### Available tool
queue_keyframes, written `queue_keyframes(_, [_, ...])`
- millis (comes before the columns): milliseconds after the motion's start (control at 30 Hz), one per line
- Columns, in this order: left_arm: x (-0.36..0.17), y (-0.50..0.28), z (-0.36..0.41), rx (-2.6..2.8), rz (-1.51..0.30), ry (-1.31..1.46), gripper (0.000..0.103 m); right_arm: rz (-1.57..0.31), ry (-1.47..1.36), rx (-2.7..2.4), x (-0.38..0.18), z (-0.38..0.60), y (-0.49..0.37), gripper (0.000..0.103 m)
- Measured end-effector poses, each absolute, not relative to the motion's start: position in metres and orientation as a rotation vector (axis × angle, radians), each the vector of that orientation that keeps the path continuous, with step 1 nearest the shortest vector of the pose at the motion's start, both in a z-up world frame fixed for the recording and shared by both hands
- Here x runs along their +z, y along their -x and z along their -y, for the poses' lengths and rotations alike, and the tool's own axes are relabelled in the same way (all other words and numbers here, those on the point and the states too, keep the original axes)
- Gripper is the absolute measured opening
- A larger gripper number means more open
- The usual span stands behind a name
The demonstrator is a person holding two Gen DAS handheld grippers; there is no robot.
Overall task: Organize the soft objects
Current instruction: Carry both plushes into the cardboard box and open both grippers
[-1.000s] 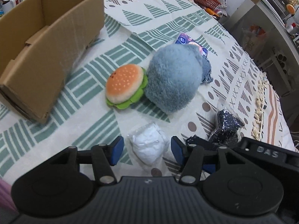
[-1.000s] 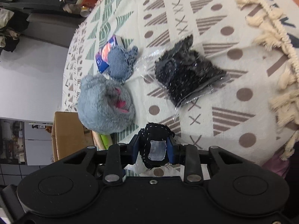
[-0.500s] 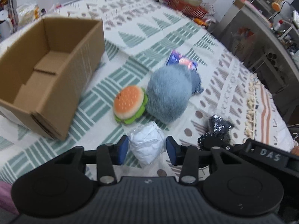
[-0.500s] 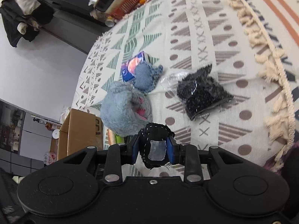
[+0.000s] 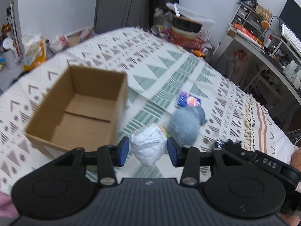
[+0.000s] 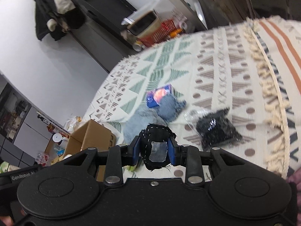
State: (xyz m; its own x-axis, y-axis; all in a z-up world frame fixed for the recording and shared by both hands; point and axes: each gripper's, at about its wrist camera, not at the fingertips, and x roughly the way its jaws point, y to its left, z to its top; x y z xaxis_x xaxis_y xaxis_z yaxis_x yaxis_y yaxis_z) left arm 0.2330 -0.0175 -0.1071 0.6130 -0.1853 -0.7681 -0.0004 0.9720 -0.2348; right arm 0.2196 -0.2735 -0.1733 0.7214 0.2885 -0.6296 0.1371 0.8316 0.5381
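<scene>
Open cardboard box [image 5: 79,111] toward the desk's left edge; left gripper [image 5: 148,151] fingers pinching a white wrapped bundle [image 5: 149,145] aloft beside it; right gripper [image 6: 154,151] fingers pinching a black stitched pouch [image 6: 157,146] above the patterned cloth [image 6: 216,71].

One cardboard box [image 5: 80,111], one grey plush [image 5: 183,126], one white bundle [image 5: 148,146], one black pouch [image 6: 157,146], one black bagged item [image 6: 216,130], one denim piece [image 6: 169,109], one blue packet [image 6: 158,98].

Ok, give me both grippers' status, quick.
Left gripper: shut on the white bagged bundle.
Right gripper: shut on the black stitched pouch.
</scene>
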Motion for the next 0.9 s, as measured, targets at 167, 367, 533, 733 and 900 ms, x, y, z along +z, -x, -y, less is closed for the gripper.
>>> queue_keyframes(167, [-0.092, -0.234, -0.01, -0.107, -0.861, 0.198, 0.043, -0.744, -0.543, 0.095, -0.162, 0.263, -0.223, 0.03])
queue_keyframes(367, [-0.077, -0.241, -0.046, -0.058, -0.819, 0.206, 0.043, -0.703, -0.492, 0.102, -0.146, 0.248, -0.226, 0.03])
queue_keyframes(533, [-0.074, -0.247, -0.075, -0.034, -0.801, 0.208, 0.043, -0.68, -0.494, 0.095, -0.136, 0.238, -0.228, 0.03])
queue_keyframes(733, [-0.078, -0.252, -0.102, 0.005, -0.795, 0.25, 0.043, -0.652, -0.483, 0.117, -0.123, 0.217, -0.229, 0.03])
queue_keyframes(900, [-0.086, -0.258, -0.119, 0.031, -0.793, 0.289, 0.043, -0.644, -0.482, 0.147, -0.115, 0.194, -0.232, 0.03])
